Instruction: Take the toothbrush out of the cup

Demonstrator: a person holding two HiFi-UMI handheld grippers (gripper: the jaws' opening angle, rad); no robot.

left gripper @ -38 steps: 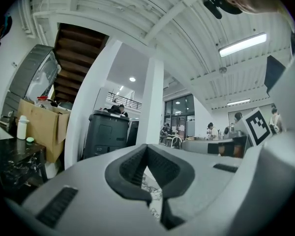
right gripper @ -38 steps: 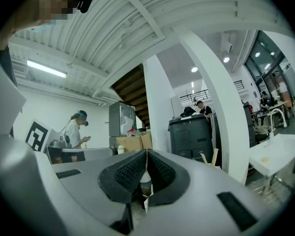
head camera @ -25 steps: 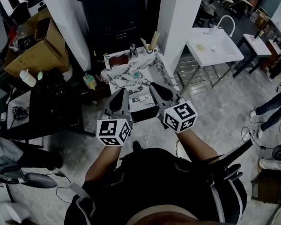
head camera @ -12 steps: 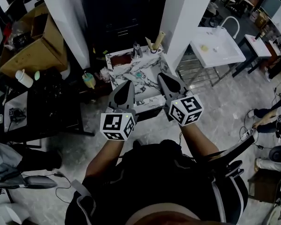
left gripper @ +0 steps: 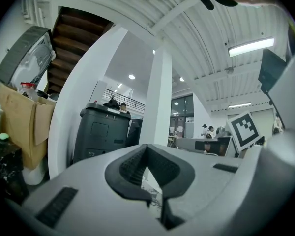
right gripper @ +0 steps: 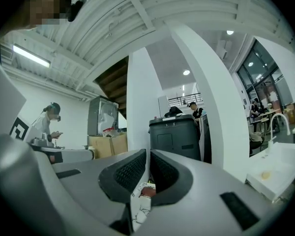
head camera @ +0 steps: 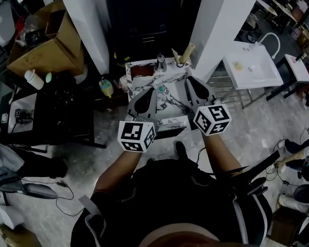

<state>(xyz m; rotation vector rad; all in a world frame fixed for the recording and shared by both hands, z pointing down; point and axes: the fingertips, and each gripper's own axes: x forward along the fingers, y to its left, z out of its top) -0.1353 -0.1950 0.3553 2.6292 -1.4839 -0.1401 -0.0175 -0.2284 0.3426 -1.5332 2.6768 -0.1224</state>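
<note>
Far ahead of the left hand-held gripper (head camera: 147, 96) and the right hand-held gripper (head camera: 193, 85) stand two tall white pillars (head camera: 224, 19). A big dark bin (head camera: 144, 14) with a flat lid sits between them. Way off to the left of the left hand-held gripper is a brown cardboard box (head camera: 46, 50), open on top. Off to the right of the right hand-held gripper is a smooth white sink (head camera: 250, 68) with a curved tap.

Just under and in front of both is a small square tabletop (head camera: 167, 78). It looks like white stone with dark wiggly lines.

Both hand-held grippers are grey and smooth, shaped like pointy beaks, with bumpy black pads inside. Each has a cube with black and white squares at the back. They point level, side by side. The jaws of each one are pressed together, and nothing is held between them.

The cup (head camera: 181, 62) stands at the far edge of the tabletop, ahead of the right hand-held gripper and not touching it. Pale sticks (head camera: 188, 50) poke up out of it. They are too small for me to tell which is the toothbrush.
</note>
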